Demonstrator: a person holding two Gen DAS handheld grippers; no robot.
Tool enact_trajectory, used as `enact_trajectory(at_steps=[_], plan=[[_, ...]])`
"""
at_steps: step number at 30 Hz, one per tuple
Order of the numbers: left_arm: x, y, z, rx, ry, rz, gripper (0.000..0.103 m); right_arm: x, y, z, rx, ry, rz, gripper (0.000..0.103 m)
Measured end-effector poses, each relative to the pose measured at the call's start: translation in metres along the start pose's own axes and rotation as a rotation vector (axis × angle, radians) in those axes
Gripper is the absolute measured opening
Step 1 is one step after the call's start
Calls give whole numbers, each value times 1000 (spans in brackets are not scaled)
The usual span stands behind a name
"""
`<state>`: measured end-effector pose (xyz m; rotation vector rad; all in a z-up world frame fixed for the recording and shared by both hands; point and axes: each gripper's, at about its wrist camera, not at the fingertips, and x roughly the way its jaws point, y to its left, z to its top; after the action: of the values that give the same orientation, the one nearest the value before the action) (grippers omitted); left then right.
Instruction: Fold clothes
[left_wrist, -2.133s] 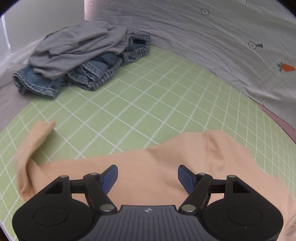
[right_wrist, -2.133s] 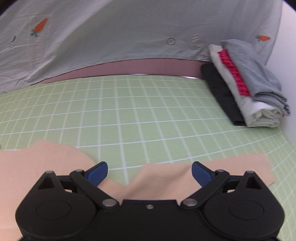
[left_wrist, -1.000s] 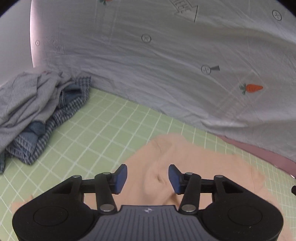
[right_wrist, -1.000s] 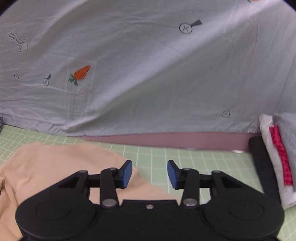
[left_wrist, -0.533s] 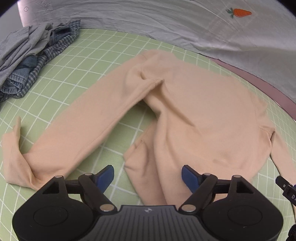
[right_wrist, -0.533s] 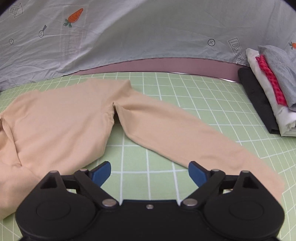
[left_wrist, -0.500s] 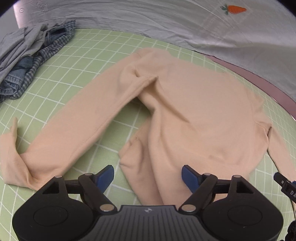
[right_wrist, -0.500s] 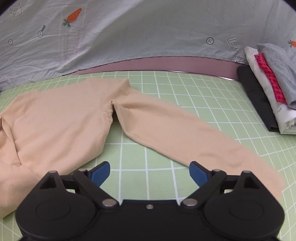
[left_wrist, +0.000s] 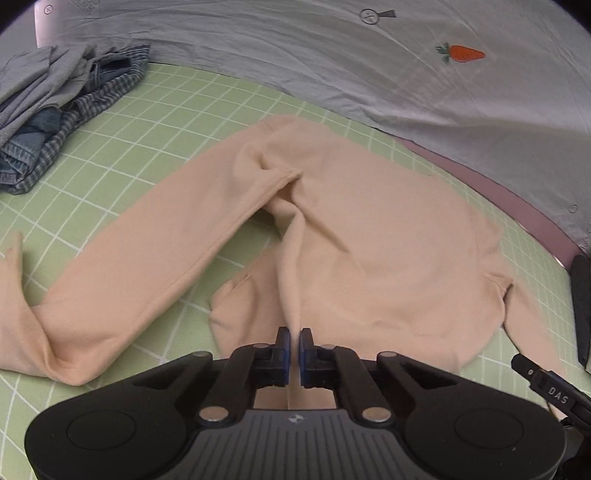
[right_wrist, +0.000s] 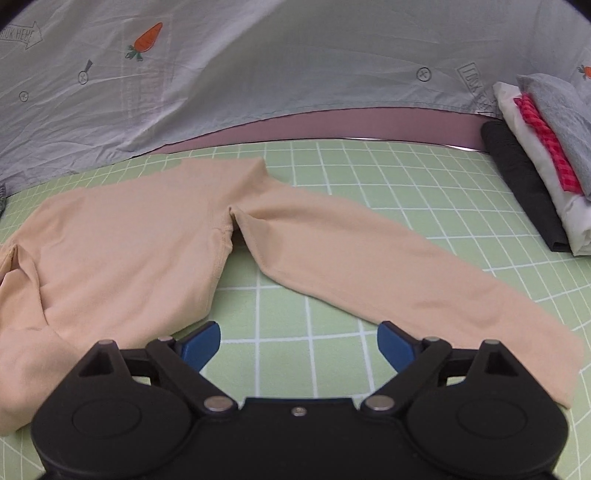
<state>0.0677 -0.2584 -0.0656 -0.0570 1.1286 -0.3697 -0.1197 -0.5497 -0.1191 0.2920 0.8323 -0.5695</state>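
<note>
A peach long-sleeved top (left_wrist: 388, 243) lies spread on the green grid mat (left_wrist: 155, 122), both sleeves out to the sides. My left gripper (left_wrist: 294, 341) is shut on a raised fold of the top's near hem edge, left of the body's middle. In the right wrist view the top (right_wrist: 122, 251) lies left, and its right sleeve (right_wrist: 388, 266) runs diagonally to the near right. My right gripper (right_wrist: 298, 341) is open and empty, over bare mat between the body and the sleeve.
A heap of unfolded clothes, jeans and a checked shirt (left_wrist: 55, 118), lies at the far left. A stack of folded clothes (right_wrist: 535, 155) stands at the right. A grey sheet with carrot prints (right_wrist: 258, 66) hangs behind the mat.
My left gripper has closed on the top's near edge, pinching up a ridge of fabric. My right gripper stays open and has barely moved.
</note>
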Motion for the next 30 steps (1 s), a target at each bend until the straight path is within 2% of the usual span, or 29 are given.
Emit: enact_trajectory(at_steps=[2,4,6,8,9,11,12,15,19,21,25,27,29,30], plan=[[2,5,1,-6,10,4,6,6,9,4,-1,9,65,84],[3,6,1,-6,16,1,6,13,17,7,16,21,146,75],[3,6,0,-5,23,5,6,20,25,9,39,34,224,73],[7,5,-1,1,29,8,6,27,35,10,44,49,258,68],[8,5,-3,8,31,10,6,31,39,9,39,58,267,62],[8,3,-5,29,25,12,6,34,45,8,26,59,278,29],[7,2,-6,40,21,11,6,34,46,7,13,54,277,6],[-3,-3,-11,79,13,-11,5,21,43,6,1,35,285,5],[-33,-7,-15,78,-11,-118,5,-25,21,15,52,-31,295,5],[-57,-11,-12,74,-64,-170,5,-57,9,27,68,-83,299,5],[-84,-20,7,81,-193,-207,6,-113,-3,67,72,-230,333,5],[-71,-21,19,78,-223,-188,7,-113,-3,83,88,-271,360,5],[-33,-24,28,93,-192,-80,9,-85,7,88,66,-257,359,6],[-12,-24,32,89,-151,-9,9,-65,14,85,55,-205,337,9]])
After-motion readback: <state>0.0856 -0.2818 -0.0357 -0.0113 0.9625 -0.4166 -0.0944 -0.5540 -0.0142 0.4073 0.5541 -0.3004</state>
